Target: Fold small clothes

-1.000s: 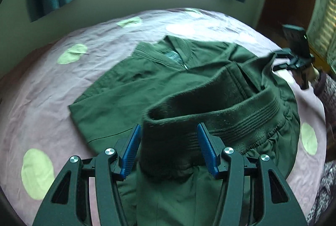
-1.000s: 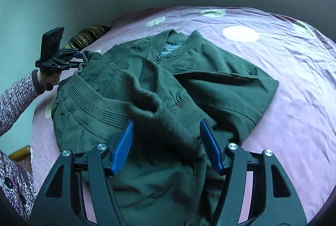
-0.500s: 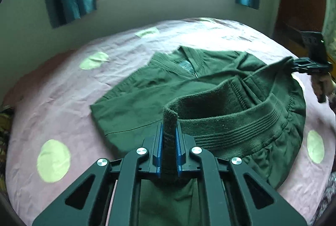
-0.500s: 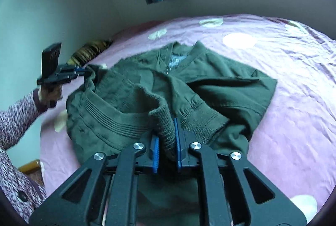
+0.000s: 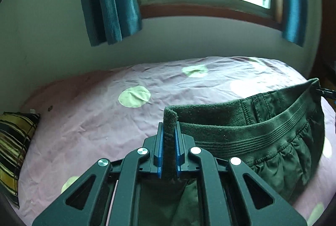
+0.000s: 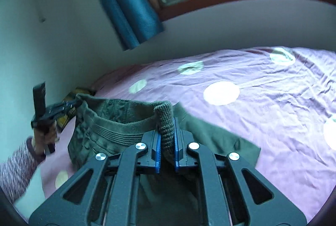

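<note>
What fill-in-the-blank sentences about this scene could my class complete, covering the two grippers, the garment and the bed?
1. Both grippers are shut on the ribbed hem of a dark ____ jacket.
2. The left gripper has ____ pads on its fingers.
3. The bedsheet is pink with pale round ____.
4. In the right wrist view, the right gripper pinches the hem while the left gripper appears at the ____ edge of the picture.

Missing words: green; blue; spots; left

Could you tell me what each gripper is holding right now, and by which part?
Both hold the green jacket by its ribbed hem band: the left gripper is shut on one end, the right gripper on the other.
</note>
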A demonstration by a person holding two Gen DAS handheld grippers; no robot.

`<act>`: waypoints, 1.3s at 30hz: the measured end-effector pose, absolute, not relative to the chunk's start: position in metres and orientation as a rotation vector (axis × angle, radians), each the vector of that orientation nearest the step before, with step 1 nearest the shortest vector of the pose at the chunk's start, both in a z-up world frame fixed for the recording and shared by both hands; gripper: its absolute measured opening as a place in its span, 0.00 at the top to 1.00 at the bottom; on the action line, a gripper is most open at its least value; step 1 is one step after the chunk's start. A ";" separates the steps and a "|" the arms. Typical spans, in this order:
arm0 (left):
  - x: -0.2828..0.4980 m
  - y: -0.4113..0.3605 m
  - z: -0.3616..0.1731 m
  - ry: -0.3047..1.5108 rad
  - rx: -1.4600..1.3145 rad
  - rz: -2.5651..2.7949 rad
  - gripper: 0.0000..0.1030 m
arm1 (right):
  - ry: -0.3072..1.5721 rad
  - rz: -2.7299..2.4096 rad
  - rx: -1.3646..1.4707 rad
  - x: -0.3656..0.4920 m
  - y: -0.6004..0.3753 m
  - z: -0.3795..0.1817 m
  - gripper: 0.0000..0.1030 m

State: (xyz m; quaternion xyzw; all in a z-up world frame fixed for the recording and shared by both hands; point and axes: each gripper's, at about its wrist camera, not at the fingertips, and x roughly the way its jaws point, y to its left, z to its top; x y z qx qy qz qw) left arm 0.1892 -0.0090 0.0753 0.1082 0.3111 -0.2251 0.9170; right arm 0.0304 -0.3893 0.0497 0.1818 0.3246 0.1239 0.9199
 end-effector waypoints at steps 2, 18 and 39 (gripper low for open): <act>0.215 -0.022 0.056 0.696 0.220 -0.432 0.91 | 0.742 0.210 0.398 0.063 -0.394 0.022 0.92; 0.278 -0.048 -0.056 0.904 0.298 -0.323 0.91 | 0.981 0.127 0.569 0.116 -0.421 -0.092 0.92; 0.083 0.115 -0.020 0.950 -0.318 -0.289 0.38 | 0.829 0.031 0.928 -0.121 -0.455 -0.078 0.41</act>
